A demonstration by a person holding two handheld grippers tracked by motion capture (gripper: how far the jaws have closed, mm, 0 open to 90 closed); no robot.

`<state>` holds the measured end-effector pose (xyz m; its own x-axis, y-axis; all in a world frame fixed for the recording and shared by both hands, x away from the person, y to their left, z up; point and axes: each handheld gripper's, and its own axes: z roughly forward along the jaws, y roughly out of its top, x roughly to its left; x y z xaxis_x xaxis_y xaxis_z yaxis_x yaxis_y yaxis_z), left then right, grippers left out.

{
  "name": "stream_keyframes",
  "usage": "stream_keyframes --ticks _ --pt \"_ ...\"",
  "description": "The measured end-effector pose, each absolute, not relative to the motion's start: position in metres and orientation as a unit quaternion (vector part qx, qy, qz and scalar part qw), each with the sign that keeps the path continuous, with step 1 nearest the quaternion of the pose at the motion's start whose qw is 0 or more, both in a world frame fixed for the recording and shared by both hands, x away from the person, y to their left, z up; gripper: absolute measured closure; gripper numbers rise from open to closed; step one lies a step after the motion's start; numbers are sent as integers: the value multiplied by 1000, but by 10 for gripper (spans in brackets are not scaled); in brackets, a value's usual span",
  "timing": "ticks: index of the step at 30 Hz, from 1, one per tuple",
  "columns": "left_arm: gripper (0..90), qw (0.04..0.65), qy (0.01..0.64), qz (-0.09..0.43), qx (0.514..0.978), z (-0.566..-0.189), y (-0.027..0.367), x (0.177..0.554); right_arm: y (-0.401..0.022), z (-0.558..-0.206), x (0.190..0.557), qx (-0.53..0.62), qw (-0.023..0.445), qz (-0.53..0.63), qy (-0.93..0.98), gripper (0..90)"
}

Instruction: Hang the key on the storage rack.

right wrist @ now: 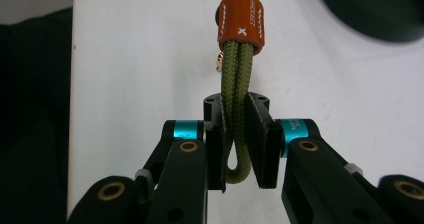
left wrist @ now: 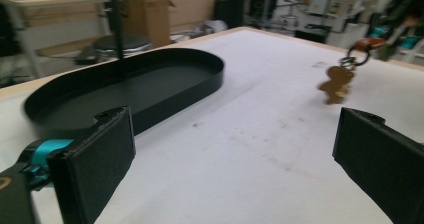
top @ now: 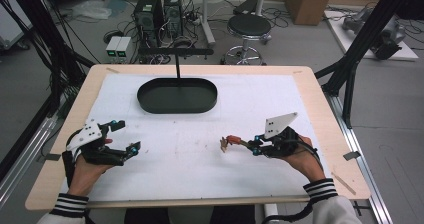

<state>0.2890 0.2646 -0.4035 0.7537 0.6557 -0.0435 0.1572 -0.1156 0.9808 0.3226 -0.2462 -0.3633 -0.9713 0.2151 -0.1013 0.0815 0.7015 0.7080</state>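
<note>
A keychain [top: 230, 142] hangs over the white mat, right of its middle. It has an olive-green cord loop [right wrist: 235, 84] capped by an orange leather tab [right wrist: 243, 21]. My right gripper [right wrist: 241, 144] is shut on the cord loop, its pads pressing both strands. In the high view the right gripper [top: 256, 145] points left, with the keys dangling beyond its tips. The left gripper view shows brass-coloured keys [left wrist: 337, 84] hanging on a ring under the orange tab [left wrist: 367, 44], just above the mat. My left gripper [top: 128, 136] is at the mat's left side, open and empty, with wide-set jaws [left wrist: 235, 154].
A black oval tray [top: 177, 109] sits at the mat's far middle, with a thin black post [top: 177, 64] rising from it. The tray's wall [left wrist: 200, 79] lies ahead-left of the left gripper. The wooden table edge [top: 320, 99] frames the mat. A stool and computers stand on the floor beyond.
</note>
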Motion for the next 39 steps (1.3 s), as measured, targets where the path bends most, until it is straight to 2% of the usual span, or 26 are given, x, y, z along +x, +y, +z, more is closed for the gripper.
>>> stream_keyframes --ticks 11,27,39 --pt "39 591 218 182 755 -359 252 304 -231 -344 332 53 85 459 883 795" --pt "39 568 143 141 798 -319 209 324 -192 -323 341 -4 66 477 876 794" --pt "39 533 80 112 835 -299 173 332 -174 -322 343 -25 56 468 881 794"
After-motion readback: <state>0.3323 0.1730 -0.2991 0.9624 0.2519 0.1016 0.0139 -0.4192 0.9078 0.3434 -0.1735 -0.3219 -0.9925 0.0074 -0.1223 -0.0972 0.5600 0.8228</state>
